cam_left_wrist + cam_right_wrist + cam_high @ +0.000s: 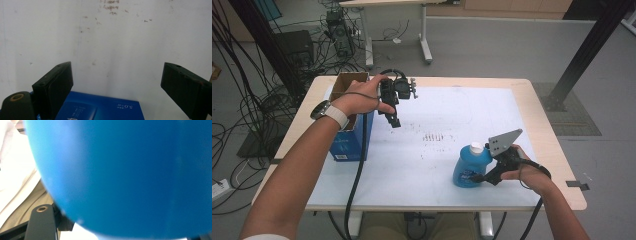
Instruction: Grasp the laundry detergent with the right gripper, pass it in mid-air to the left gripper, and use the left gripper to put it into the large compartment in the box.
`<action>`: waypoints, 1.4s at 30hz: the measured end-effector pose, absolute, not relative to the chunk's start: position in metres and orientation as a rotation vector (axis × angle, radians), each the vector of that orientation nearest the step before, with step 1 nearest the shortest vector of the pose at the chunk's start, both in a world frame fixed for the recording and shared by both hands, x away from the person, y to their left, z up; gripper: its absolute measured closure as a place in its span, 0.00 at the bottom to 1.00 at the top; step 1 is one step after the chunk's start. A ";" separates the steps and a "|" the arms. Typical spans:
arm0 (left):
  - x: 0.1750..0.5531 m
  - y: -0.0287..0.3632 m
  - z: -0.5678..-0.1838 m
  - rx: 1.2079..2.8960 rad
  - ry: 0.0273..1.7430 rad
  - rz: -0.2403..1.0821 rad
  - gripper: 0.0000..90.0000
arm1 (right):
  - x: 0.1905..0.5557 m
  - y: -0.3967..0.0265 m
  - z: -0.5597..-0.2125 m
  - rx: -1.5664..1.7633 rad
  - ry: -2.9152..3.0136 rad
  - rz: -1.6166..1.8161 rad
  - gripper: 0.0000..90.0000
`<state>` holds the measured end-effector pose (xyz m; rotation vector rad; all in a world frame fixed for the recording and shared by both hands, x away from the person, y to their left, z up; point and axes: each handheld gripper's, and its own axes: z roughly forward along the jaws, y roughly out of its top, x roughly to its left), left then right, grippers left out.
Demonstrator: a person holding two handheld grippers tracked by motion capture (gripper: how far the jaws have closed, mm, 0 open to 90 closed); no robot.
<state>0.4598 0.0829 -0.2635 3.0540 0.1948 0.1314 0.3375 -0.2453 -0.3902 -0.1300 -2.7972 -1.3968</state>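
high view: blue bottle [470,167] with a white cap stands lower right of centre on the white table cover [422,165], leaning a little to the left. right gripper [484,176] comes at it from the right, jaws against the bottle's side and lower body; grey three-cornered plate sits above the hand. left gripper [393,120] held in the air upper left of centre, jaws pointing down toward the cover, nothing between them. open cardboard box with blue sides [354,135] stands at the left of the table, just beside the left wrist. person's forearms enter from the bottom edge

left gripper view: two black jaws stand wide apart at lower left and lower right, bare white cover with faint brown specks between them. a corner of the blue box [100,108] shows at bottom centre, below the jaws, not touched

right gripper view: bottle's blue wall [130,175] very close and blurred, taking most of the frame; one black jaw visible at lower left pressed beside it, so the claw reads as clamped on the bottle; white cover at far left
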 end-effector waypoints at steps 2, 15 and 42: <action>0.460 0.083 -0.264 3.053 0.196 0.130 0.12 | 0.338 -0.245 -0.390 -0.130 -2.796 -1.399 0.31; 0.460 0.082 -0.264 3.051 0.199 0.130 0.12 | 0.338 -0.243 -0.393 -0.123 -2.789 -1.408 0.31; 0.460 0.084 -0.266 3.053 0.204 0.124 0.12 | 0.340 -0.241 -0.398 -0.118 -2.773 -1.440 0.36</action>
